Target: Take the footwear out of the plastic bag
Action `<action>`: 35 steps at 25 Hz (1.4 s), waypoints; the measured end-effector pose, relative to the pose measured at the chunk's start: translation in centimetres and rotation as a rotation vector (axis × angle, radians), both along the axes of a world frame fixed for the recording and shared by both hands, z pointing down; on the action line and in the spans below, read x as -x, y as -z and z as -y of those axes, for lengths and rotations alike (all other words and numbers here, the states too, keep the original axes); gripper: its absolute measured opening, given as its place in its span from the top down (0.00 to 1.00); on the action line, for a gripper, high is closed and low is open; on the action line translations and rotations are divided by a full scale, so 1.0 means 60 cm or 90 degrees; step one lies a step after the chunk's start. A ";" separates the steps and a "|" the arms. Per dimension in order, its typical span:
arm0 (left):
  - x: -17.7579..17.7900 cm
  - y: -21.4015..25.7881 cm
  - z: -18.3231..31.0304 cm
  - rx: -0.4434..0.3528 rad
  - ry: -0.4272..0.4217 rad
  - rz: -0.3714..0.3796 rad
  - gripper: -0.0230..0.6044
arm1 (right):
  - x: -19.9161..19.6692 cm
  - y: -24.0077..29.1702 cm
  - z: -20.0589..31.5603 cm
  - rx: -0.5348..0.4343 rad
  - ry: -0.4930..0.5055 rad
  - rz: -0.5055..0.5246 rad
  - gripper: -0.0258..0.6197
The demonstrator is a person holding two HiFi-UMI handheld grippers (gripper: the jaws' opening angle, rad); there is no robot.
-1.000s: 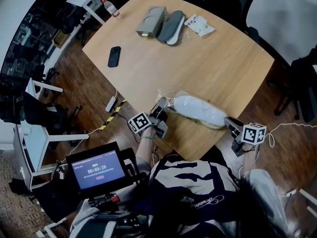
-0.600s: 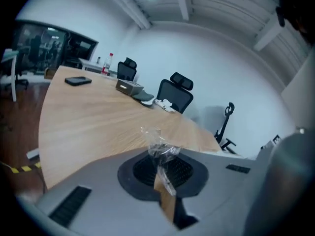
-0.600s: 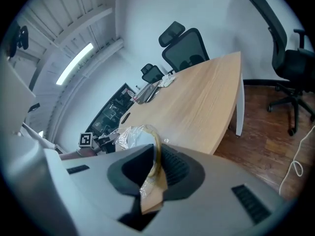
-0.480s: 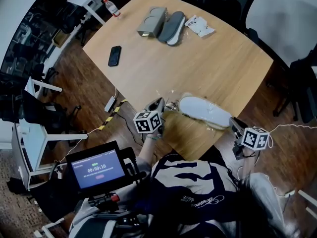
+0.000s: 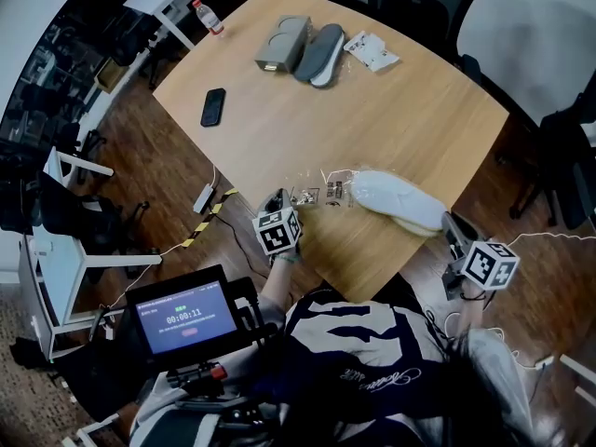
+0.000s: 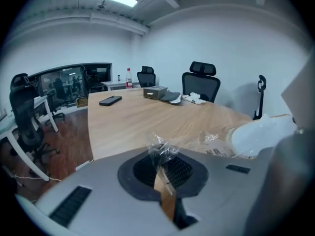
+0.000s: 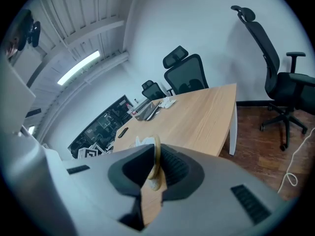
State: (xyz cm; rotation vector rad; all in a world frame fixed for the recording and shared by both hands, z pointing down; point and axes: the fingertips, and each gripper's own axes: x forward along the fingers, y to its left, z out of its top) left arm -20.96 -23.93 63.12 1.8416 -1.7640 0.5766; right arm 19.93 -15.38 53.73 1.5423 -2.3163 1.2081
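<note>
A person seated at the near edge of a wooden table [image 5: 391,110] works two hand-held grippers over a white shoe [image 5: 400,201] and a clear plastic bag [image 5: 328,191].

The left gripper [image 5: 277,200], at the table's near-left edge, has its jaws shut tight on a crumpled tuft of the bag. From there the film stretches flat across the wood toward the shoe.

The right gripper [image 5: 454,224], past the table's near-right edge, pinches the thin rim at the shoe's heel between its pads. The shoe lies on its side between the two grippers, near the table's front edge, with its heel jutting past that edge. Most of the shoe is clear of the bag. Its toe meets the bag's mouth, and whether the tip is still inside cannot be told.

At the far end of the table lie a grey box [image 5: 282,41], a dark sole-shaped piece [image 5: 318,52] just beside it, and a white packet [image 5: 372,50]. A black phone [image 5: 213,107] lies alone near the left edge, and a bottle [image 5: 207,14] stands beyond the far-left corner. A small screen [image 5: 182,317] is mounted at the person's chest.
</note>
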 end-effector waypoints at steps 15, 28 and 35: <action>0.078 0.000 -0.019 0.007 0.101 0.079 0.95 | -0.009 0.156 0.043 -0.145 -0.053 0.026 0.92; -0.093 -0.030 -0.012 0.020 -0.007 -0.006 0.95 | 0.160 0.218 0.145 -0.199 0.036 0.154 0.93; -0.098 -0.047 -0.028 0.042 0.001 -0.037 0.95 | 0.206 -0.043 0.097 0.043 -0.066 0.222 0.93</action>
